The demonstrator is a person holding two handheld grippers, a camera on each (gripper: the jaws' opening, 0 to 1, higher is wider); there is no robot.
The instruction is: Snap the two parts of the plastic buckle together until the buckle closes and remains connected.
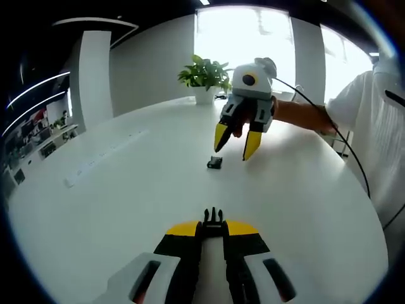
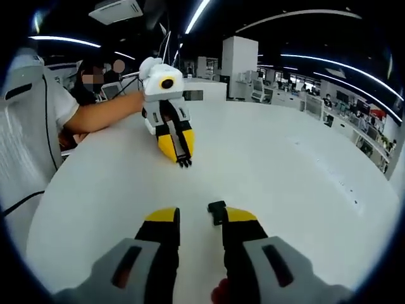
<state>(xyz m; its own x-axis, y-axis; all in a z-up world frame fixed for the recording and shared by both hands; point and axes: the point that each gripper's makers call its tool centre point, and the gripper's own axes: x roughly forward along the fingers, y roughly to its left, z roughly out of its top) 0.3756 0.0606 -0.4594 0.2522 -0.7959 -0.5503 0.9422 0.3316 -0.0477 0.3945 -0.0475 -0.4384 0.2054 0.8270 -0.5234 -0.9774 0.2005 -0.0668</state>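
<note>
I have the black pronged male half of the plastic buckle (image 1: 213, 218) pinched in my left gripper (image 1: 212, 229), its yellow-tipped jaws pressed together on it so the prongs stick out past the tips at 12 o'clock in the left gripper view. In the right gripper view the left gripper (image 2: 180, 150) sits at about 11 o'clock, prongs (image 2: 184, 163) pointing down toward the round white table (image 2: 285, 190).

The small black socket half of the buckle (image 1: 214, 163) lies on the table just beyond the prongs in the left gripper view, under the tips of my right gripper (image 1: 235, 142). That gripper's jaws are spread and hold nothing. From the right gripper view (image 2: 201, 221) the socket half (image 2: 218, 211) shows right at the inner edge of the right-hand jaw, at roughly 1 o'clock from the tips; I cannot tell whether it touches the jaw.

By my reckoning the task is under half done: one part is secured, the other is not yet gripped, and the two halves are apart. Left to do: close on the socket, line its mouth up with the prongs, push until it latches. Both parts are in sight, along with a potted green plant (image 1: 204, 73) at the far table edge
</note>
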